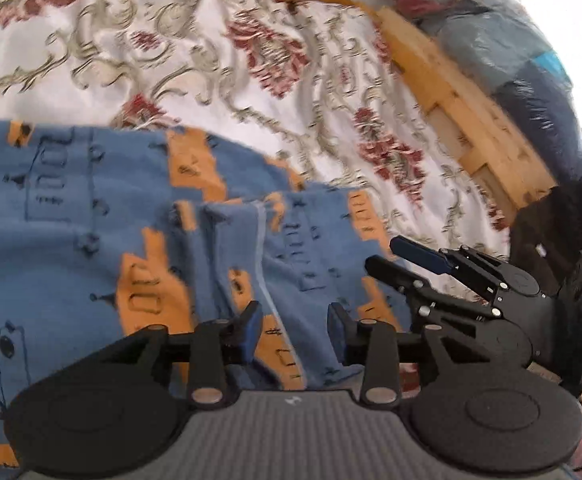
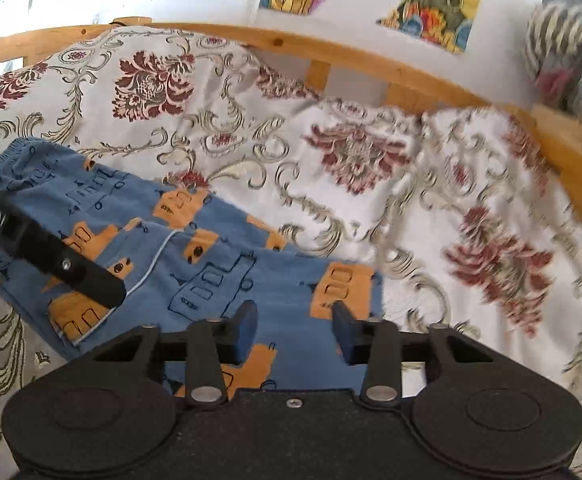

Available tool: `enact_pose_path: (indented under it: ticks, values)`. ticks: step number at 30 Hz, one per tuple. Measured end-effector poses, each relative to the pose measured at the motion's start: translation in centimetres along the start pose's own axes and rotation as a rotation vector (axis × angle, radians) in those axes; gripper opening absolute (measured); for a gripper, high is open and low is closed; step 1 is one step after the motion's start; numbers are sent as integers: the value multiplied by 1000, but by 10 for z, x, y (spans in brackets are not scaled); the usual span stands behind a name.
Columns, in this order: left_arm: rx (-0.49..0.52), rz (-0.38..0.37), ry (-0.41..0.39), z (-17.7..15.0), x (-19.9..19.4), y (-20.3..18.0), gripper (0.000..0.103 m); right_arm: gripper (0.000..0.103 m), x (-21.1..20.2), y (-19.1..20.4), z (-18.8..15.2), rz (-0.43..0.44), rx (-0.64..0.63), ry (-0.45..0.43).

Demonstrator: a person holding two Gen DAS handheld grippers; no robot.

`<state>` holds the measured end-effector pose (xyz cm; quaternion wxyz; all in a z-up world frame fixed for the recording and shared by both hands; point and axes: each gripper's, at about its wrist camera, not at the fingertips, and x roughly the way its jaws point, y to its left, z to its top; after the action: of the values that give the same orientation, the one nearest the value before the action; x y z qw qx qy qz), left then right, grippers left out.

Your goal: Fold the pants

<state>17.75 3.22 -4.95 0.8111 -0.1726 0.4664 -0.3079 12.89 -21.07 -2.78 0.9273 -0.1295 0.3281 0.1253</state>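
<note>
The bed with its flowered cover carries the blue pants, which lie flat with one leg laid over the other, so I judge the lengthwise fold done and the crosswise folds left. The left gripper and the right gripper hover low over the cloth, fingers spread and holding nothing.

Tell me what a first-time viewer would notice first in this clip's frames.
The blue pants with orange vehicle prints stand out, spread on a white bedspread patterned with dark red flowers. Both grippers are open just above the fabric: the left gripper over one leg, with the right gripper close beside it at the leg's end. Behind the bed, a wooden rail runs under bright posters on the wall.
</note>
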Motion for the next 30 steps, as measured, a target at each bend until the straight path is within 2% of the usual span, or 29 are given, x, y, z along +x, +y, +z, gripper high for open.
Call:
enact_pose_path:
  ticks: [2, 4, 6, 9, 12, 14, 15, 17, 19, 21, 23, 24, 25, 27, 28, 30]
  values:
    - [-28, -1, 1, -6, -2, 10, 30, 29, 12, -5, -7, 5, 12, 49]
    - [-57, 14, 1, -8, -3, 19, 11, 29, 17, -15, -20, 20, 34, 55]
    - [-131, -5, 0, -10, -5, 34, 5, 29, 17, -24, -24, 28, 50, 43]
    - [-195, -26, -3, -12, -8, 44, 4, 31, 8, -35, -17, 25, 76, 30]
    - [-131, 22, -15, -15, -13, 36, 4, 33, 1, -44, -3, 2, 76, -8]
    - [-117, 53, -24, -16, -15, 32, 4, 33, 7, -46, 6, 24, 77, -14]
    - [-128, 78, -30, -18, -16, 34, 4, 33, 15, -46, 10, 40, 78, -10]
    - [-174, 61, -40, -21, -19, 40, 4, 33, 33, -45, 12, 53, 70, 18]
    - [-217, 48, -45, -23, -22, 45, 4, 33, 55, -43, 8, 41, 58, 82]
    - [-222, 54, -50, -25, -27, 43, 4, 33, 58, -45, 7, 41, 73, 79]
    - [-190, 96, -59, -27, -36, 37, 24, 39, 50, -42, 12, 23, 67, 64]
    - [-164, 106, -76, -29, -44, 34, 35, 46, 45, -39, 15, 14, 51, 51]
    - [-152, 118, -95, -31, -52, 30, 53, 51, 39, -33, 18, 22, 39, 37]
    - [-138, 158, -156, -38, -75, 27, 73, 62, 29, -21, 24, 62, 40, 14]
    - [-138, 188, -184, -41, -86, 26, 79, 70, 26, -14, 27, 83, 46, 8]
    - [-133, 272, -237, -49, -111, 26, 86, 76, 22, 5, 32, 128, 46, 18]
